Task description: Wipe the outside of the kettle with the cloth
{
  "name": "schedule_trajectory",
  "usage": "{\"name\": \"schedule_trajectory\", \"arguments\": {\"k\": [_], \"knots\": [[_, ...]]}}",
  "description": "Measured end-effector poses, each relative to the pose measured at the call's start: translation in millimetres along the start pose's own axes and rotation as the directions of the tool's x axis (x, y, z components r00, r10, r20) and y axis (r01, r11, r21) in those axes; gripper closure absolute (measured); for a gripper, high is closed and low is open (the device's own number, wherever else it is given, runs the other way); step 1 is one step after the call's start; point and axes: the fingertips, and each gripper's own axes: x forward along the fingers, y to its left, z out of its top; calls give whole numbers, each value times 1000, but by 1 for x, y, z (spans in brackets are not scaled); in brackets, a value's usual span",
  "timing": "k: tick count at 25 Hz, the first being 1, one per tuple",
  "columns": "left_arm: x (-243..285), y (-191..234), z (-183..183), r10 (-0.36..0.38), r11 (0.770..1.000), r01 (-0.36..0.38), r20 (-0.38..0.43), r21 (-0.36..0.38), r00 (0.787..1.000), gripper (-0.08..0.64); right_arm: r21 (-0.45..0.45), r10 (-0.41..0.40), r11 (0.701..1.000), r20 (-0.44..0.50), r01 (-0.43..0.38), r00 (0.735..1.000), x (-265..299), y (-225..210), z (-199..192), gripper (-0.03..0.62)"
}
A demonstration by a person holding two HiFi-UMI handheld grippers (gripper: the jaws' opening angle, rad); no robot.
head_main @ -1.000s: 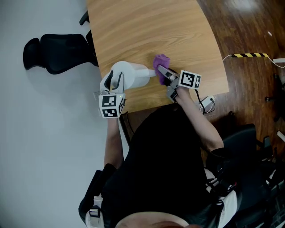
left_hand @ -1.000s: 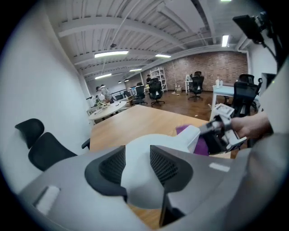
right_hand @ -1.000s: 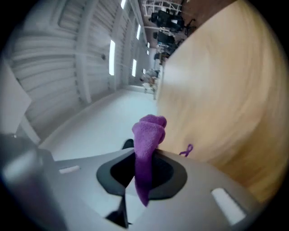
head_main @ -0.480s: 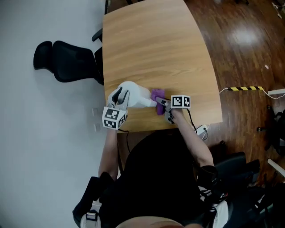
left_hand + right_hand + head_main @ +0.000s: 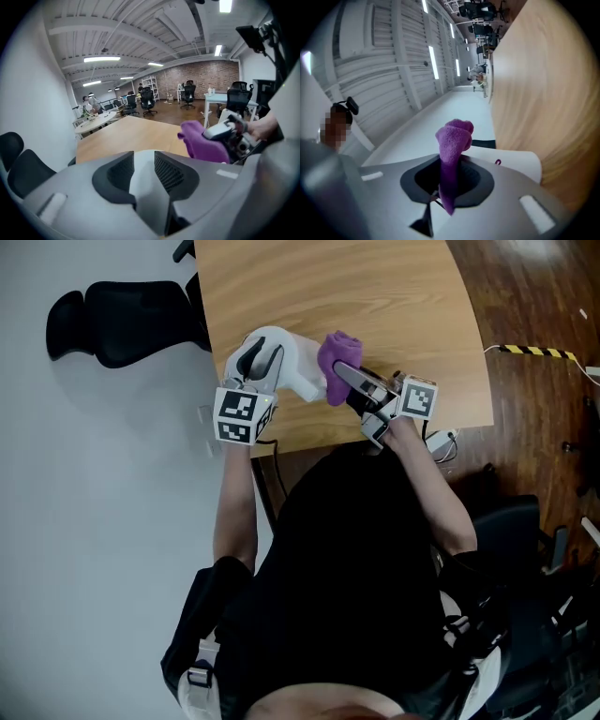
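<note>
A white kettle (image 5: 300, 369) lies near the front edge of the wooden table (image 5: 375, 296). My left gripper (image 5: 261, 358) holds its handle (image 5: 143, 190); the white handle fills the gap between the pads while the jaws are opening. My right gripper (image 5: 341, 373) is shut on a purple cloth (image 5: 333, 351) and presses it against the kettle's right side. In the right gripper view the cloth (image 5: 452, 136) stands bunched out of the jaws, with the kettle's body (image 5: 519, 161) just beyond. The left gripper view shows the cloth (image 5: 204, 140) to the right.
A black office chair (image 5: 122, 320) stands left of the table. Right of the table is wooden floor with a yellow-black tape strip (image 5: 534, 352). A white cable (image 5: 439, 440) hangs by the table's front right corner. The person's dark torso fills the lower head view.
The right gripper with the cloth slid along the kettle's right side, first toward the person, then up and away. The left gripper has kept its hold on the handle.
</note>
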Motion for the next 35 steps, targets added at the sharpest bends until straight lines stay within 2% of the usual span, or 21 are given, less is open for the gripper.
{"name": "schedule_trajectory", "arguments": {"k": [1,3,5,7,8,10,13,15,16,17,18,19,21,22,23,24,26,29,32,34,35], "knots": [[2,0,-5,22,1000,-22,-12,-3,1000,522,17,20,1000,-12,-20,1000,6,11,-2,545],[5,-3,-9,54,999,-54,-20,-1,998,520,72,-25,997,-97,32,995,11,7,-24,545],[8,-6,-9,75,997,-75,-15,8,997,523,82,-68,993,-163,82,984,13,-5,-42,541],[9,-6,-9,93,996,-93,-11,16,996,525,73,-111,990,-166,125,980,5,-29,-51,540],[10,-4,-9,101,995,-101,-11,18,995,525,77,-171,979,-173,186,970,-6,-53,-61,541],[9,3,-11,110,994,-109,-12,18,994,526,102,-315,934,-213,341,925,-30,-113,-90,541],[9,12,-12,110,994,-109,-8,20,994,529,114,-467,850,-290,514,836,-62,-185,-126,541],[12,13,-12,109,994,-109,-4,29,994,534,73,-545,792,-364,607,755,-82,-211,-138,541],[13,12,-12,108,994,-108,-2,33,994,534,55,-569,770,-391,636,723,-89,-215,-140,541],[13,10,-12,106,994,-106,0,37,994,534,54,-574,765,-393,641,718,-91,-213,-138,540],[13,9,-12,103,994,-103,3,39,995,534,65,-555,786,-365,615,748,-86,-201,-129,540],[12,9,-11,101,994,-101,8,42,995,534,72,-509,830,-310,554,803,-74,-180,-113,540],[8,11,-10,100,994,-101,18,46,995,534,28,-334,938,-180,344,925,-35,-114,-77,540],[7,12,-10,101,994,-102,21,48,995,534,-23,-225,974,-142,224,964,-14,-78,-62,540],[7,12,-10,102,994,-103,23,49,995,534,-78,-126,990,-134,116,983,3,-46,-52,540],[8,12,-10,101,994,-102,21,47,995,532,-121,-54,992,-153,35,987,15,-25,-48,540],[13,9,-11,100,994,-100,12,39,995,532,-140,8,989,-229,-41,974,25,-14,-55,540],[14,5,-13,100,994,-100,8,38,995,532,-42,58,997,-250,-71,966,18,-30,-71,541],[13,5,-12,103,994,-103,11,37,995,532,-33,0,999,-265,-9,964,1,-62,-86,541],[11,7,-14,106,994,-107,12,38,994,532,-25,-103,995,-299,100,949,-16,-101,-104,541],[10,8,-14,108,993,-108,13,38,994,532,-16,-171,984,-318,175,933,-26,-124,-113,541]]}}
